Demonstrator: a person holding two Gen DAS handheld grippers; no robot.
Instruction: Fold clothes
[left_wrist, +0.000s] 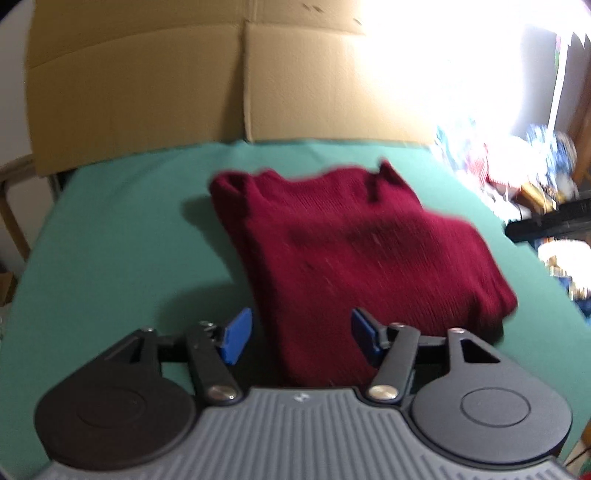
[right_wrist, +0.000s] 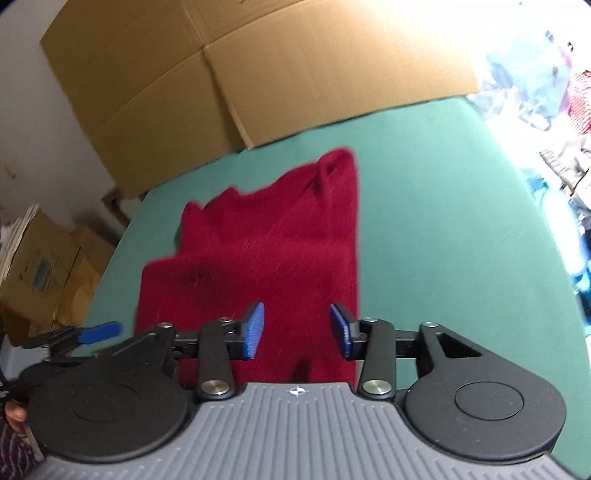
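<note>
A dark red knitted sweater (left_wrist: 354, 251) lies folded on the green table cover (left_wrist: 122, 251). My left gripper (left_wrist: 301, 338) hovers over its near left edge, blue pads apart, nothing pinched between them. In the right wrist view the same sweater (right_wrist: 266, 251) lies ahead and below. My right gripper (right_wrist: 297, 332) stands open above its near right part, the cloth lying beneath the pads and not pressed by them. The left gripper's blue fingertip (right_wrist: 101, 330) shows at the left edge of that view.
Flattened cardboard (left_wrist: 177, 85) stands behind the table. Cardboard boxes (right_wrist: 40, 273) are stacked at the left of the table. A heap of mixed clothes (right_wrist: 546, 96) lies off the table's right side, partly washed out by bright light. Green cover (right_wrist: 461, 229) lies bare right of the sweater.
</note>
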